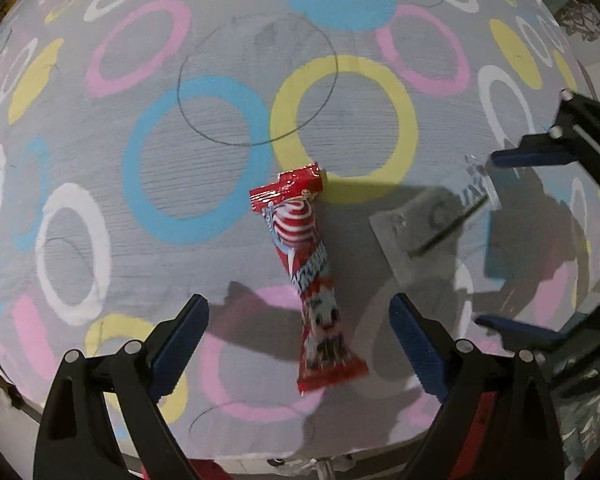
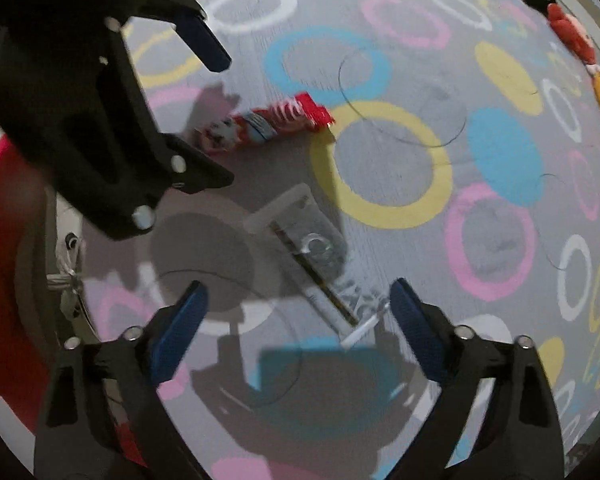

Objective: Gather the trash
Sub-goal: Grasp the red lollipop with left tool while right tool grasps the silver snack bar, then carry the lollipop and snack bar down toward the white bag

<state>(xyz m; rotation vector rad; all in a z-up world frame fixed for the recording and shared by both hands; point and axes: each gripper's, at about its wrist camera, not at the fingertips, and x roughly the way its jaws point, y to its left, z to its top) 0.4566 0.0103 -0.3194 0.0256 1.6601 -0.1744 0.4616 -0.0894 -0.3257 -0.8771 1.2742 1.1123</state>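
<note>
The red candy wrapper (image 1: 306, 276) lies flat on the round table (image 1: 240, 52), whose grey top is printed with pink, yellow, blue and white rings. It is a long, narrow sachet, glossy red with white swirls, some pale blue and a cartoon face near one end; both ends are crimped flat, and the far end looks folded over into a short crossbar. In my left camera its long axis runs almost straight away from me, leaning a little left at the far end, and the near end sits between the two blue pads of my left gripper (image 1: 300, 344), which are spread wide and hold nothing. In my right camera the same wrapper (image 2: 266, 124) lies crosswise, far end to the right, touching the edge of a yellow ring.

Beside it, to the right, rests a clear plastic wrapper (image 1: 432, 224) with a dark strip along its length. It points diagonally toward my right gripper (image 2: 298, 328), whose pads also stand wide apart and empty, the wrapper's near end lying between them. Red and yellow plush toys (image 2: 588, 60) sit at the table's far edge.
</note>
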